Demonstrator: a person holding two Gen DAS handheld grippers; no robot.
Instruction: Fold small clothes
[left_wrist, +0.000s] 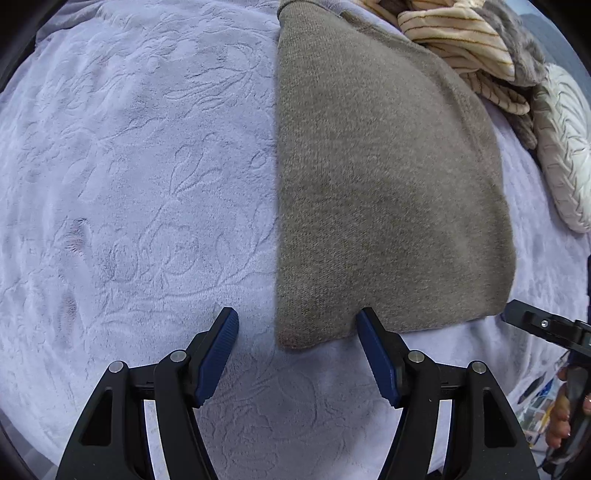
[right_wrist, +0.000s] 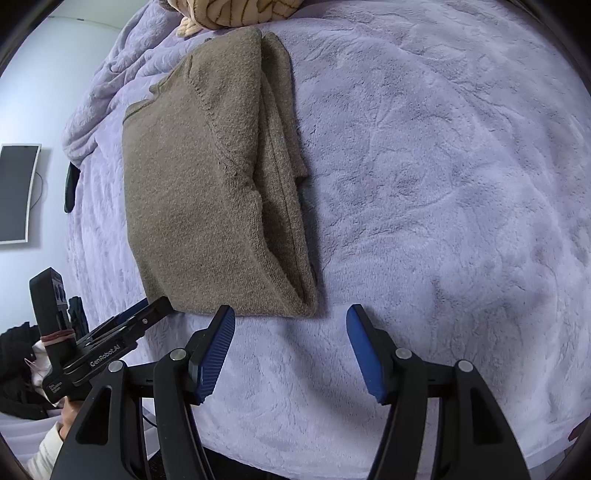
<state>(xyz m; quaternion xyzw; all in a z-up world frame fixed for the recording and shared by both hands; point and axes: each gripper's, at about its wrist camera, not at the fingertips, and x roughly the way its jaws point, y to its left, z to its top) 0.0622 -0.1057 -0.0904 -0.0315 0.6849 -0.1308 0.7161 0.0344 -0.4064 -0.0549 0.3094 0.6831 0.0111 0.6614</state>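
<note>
A: We're looking down on a bed under a lilac embossed blanket (left_wrist: 129, 166), a pale wall and a dark framed panel (right_wrist: 16, 192) off at nine o'clock in the right wrist view.

B: On the blanket we see the folded brown sweater (right_wrist: 207, 192) lying flat, its doubled layers showing along its three o'clock side. Beyond it at twelve o'clock sits a heap of cream striped fabric (left_wrist: 461, 40), with a white quilted cushion (left_wrist: 565, 147) at three o'clock in the left wrist view.

A: Our left tongs (left_wrist: 297, 321) stand released, straddling the sweater's near corner without pinching it.

B: And our right tongs (right_wrist: 290, 317) are released too, with only the sweater's near corner and bare blanket in the gap. The left tool shows at eight o'clock there.
</note>
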